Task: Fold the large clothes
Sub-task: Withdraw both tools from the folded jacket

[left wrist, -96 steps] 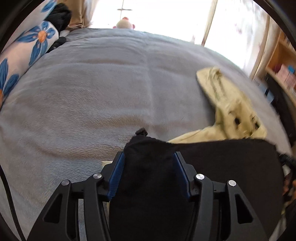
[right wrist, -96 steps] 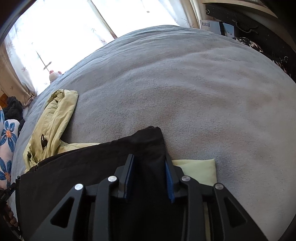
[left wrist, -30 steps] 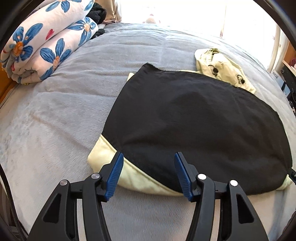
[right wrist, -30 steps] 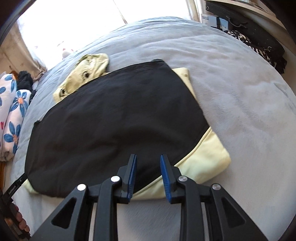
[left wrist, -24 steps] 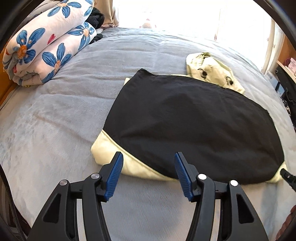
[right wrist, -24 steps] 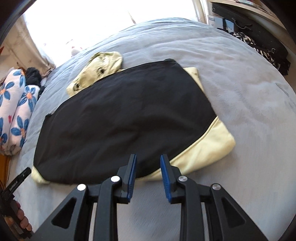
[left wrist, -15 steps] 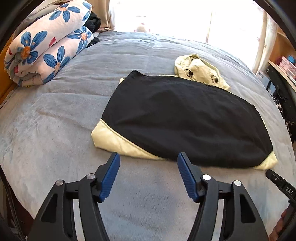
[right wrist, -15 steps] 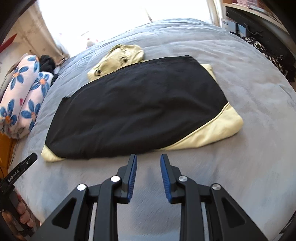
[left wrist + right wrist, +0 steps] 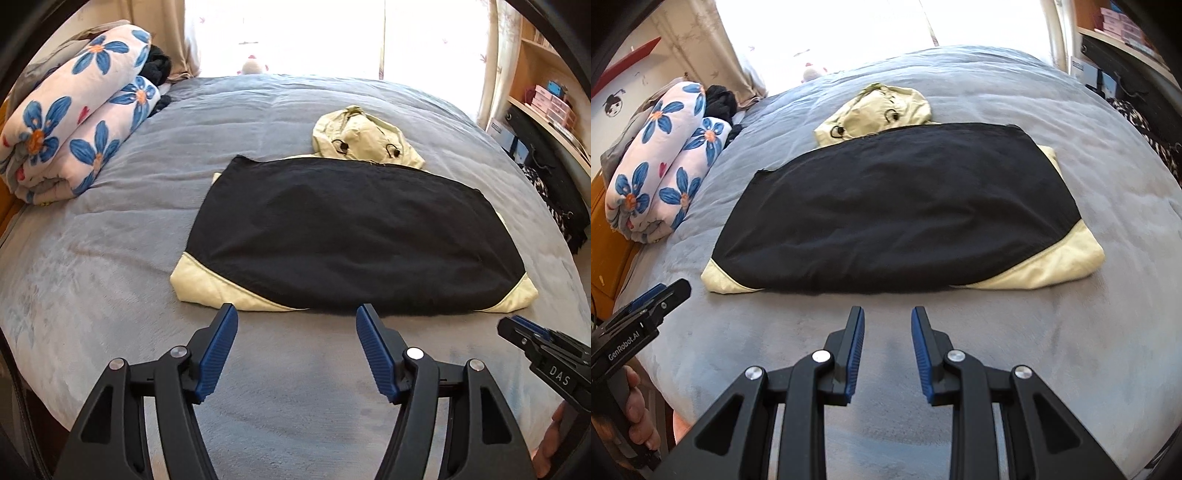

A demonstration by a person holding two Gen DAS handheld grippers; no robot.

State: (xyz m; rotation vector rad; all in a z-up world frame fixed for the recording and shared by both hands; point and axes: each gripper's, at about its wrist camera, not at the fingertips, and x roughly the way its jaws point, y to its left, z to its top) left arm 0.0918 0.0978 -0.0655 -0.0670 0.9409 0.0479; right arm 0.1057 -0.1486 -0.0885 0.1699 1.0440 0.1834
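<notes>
A folded jacket lies flat on the grey bed (image 9: 110, 240): its black lining side (image 9: 351, 236) faces up, pale yellow corners (image 9: 199, 280) stick out at the near edge, and the yellow hood (image 9: 362, 136) lies beyond it. It also shows in the right wrist view (image 9: 897, 206), with the hood (image 9: 879, 110) at the far side. My left gripper (image 9: 295, 321) is open and empty, just short of the jacket's near edge. My right gripper (image 9: 887, 317) is open, narrower, and empty, also short of the near edge.
A rolled floral quilt (image 9: 74, 122) and dark clothes lie at the bed's far left. Shelves with boxes (image 9: 546, 103) and dark garments stand at the right. The right gripper's tip (image 9: 535, 339) shows in the left wrist view; the left gripper's tip (image 9: 653, 295) shows in the right wrist view.
Both grippers let go of the black fold they had carried over the jacket, opened, and drew back toward the bed's near edge. The jacket now lies farther from both.
</notes>
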